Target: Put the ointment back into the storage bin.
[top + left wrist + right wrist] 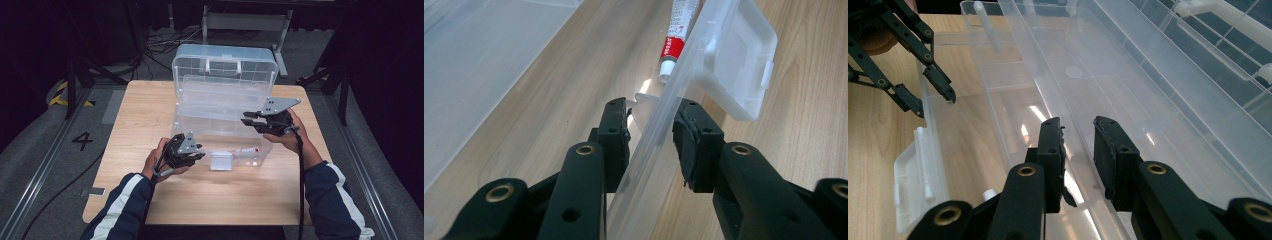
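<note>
1. Near the table's [200, 200] front edge, the left gripper [192, 150] straddles the front wall of the clear plastic box [220, 120]; its pads do not visibly press.
2. Over the tray's right end, the right gripper [252, 119] has jaws parted, holding nothing.
3. Beside the latch [736, 65] lies a red-and-white tube [676, 37].

left gripper [199, 151] low, right gripper [250, 120] raised — jaws parted
</note>
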`<state>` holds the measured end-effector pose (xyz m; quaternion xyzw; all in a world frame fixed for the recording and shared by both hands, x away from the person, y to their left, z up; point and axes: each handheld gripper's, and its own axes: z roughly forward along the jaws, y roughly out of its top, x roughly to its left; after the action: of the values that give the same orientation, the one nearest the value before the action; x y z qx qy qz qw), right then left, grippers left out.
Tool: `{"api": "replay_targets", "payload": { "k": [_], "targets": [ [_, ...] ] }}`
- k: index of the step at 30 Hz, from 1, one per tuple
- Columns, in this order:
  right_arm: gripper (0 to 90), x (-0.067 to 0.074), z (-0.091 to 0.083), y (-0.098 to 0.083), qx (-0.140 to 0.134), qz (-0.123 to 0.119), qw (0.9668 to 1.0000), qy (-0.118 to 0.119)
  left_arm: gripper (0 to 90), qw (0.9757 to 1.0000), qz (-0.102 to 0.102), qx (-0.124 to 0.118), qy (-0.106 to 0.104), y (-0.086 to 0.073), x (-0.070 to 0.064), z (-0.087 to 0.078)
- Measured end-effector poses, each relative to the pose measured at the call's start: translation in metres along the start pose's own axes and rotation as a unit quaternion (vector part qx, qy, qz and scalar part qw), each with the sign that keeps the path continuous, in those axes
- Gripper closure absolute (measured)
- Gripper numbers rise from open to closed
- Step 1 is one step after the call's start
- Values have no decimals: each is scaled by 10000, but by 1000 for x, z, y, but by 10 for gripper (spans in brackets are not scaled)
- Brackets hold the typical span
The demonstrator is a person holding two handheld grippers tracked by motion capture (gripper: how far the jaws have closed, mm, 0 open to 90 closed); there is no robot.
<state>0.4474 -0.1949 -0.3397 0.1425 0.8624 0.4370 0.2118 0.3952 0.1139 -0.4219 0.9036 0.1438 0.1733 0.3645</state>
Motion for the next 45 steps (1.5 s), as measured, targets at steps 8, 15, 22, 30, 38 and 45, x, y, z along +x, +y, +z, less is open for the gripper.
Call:
{"api": "replay_targets", "payload": {
  "k": [8,15,22,30,38,45],
  "targets": [
    [747,1,0,0,16,-3,10000,3,680,10000,6,-28,-28,-4,2,-6],
    [747,3,0,0,48,-45,10000,26,670,10000,-4,-28,22,-6,3,-8],
    [747,5,0,0,95,-92,9999,58,703,9993,-66,-373,-44,-2,2,-17],
    [747,5,0,-1,105,-109,9999,74,747,9990,-61,-443,-41,-3,3,-23],
    [747,6,-1,-1,103,-109,9999,74,787,9989,-69,-468,24,-5,4,-35],
    [747,7,-1,-2,103,-100,9999,97,831,9985,-177,-489,171,-12,9,-49]
  ]
}}
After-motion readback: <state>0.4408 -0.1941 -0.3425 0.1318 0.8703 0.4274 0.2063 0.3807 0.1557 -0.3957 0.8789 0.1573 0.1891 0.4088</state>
